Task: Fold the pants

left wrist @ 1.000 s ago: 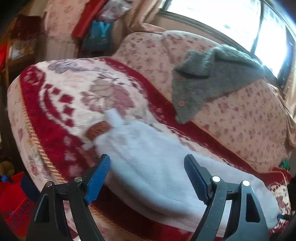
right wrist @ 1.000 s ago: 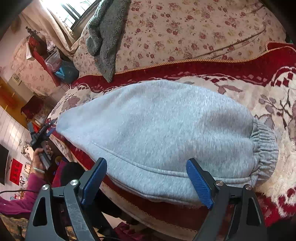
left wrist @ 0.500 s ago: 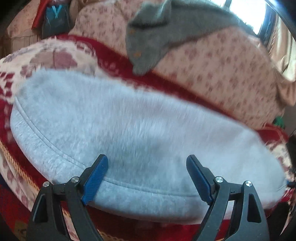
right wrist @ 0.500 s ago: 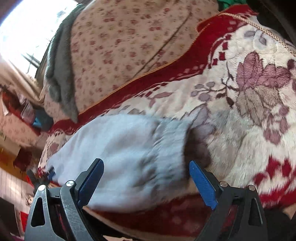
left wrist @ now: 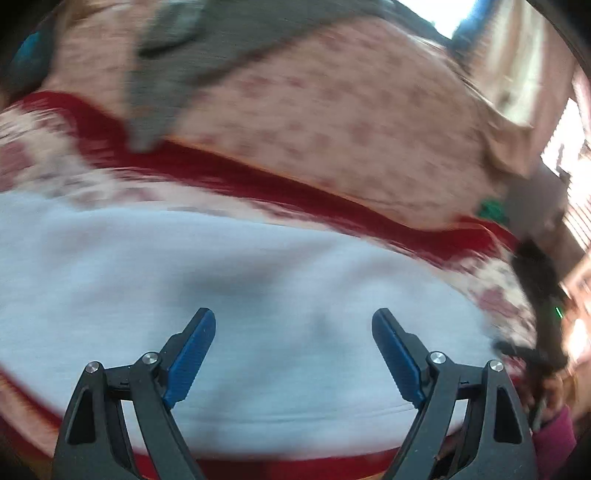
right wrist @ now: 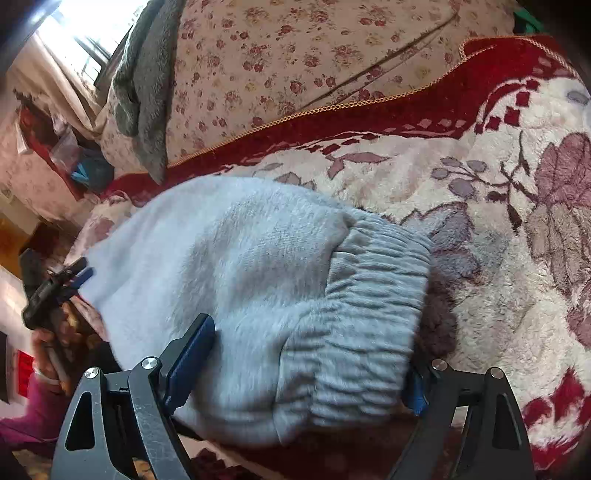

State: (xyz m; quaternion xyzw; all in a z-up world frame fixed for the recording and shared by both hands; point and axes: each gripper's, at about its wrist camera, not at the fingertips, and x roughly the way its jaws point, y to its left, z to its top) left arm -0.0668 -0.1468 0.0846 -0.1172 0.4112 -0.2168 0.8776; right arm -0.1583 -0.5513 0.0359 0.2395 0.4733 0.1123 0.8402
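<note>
On the sofa blanket point(right wrist: 498, 229), closing right tongs point(right wrist: 306, 354) straddle the pants point(right wrist: 258, 266) waistband ungripped, left tongs point(left wrist: 293, 354) released; pinching comes next.

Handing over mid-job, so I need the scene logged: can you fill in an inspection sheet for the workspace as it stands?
Surface: red and cream floral plush blanket on a sofa.
Job's things: light grey fleece pants, folded, elastic waistband between right jaws.
Clutter: dark grey knitted garment on the floral backrest.
Grippers: left gripper open over pants; right gripper closing, not yet pressing the waistband.
Cables: nothing seen.
Surroundings: bright window, curtains.
</note>
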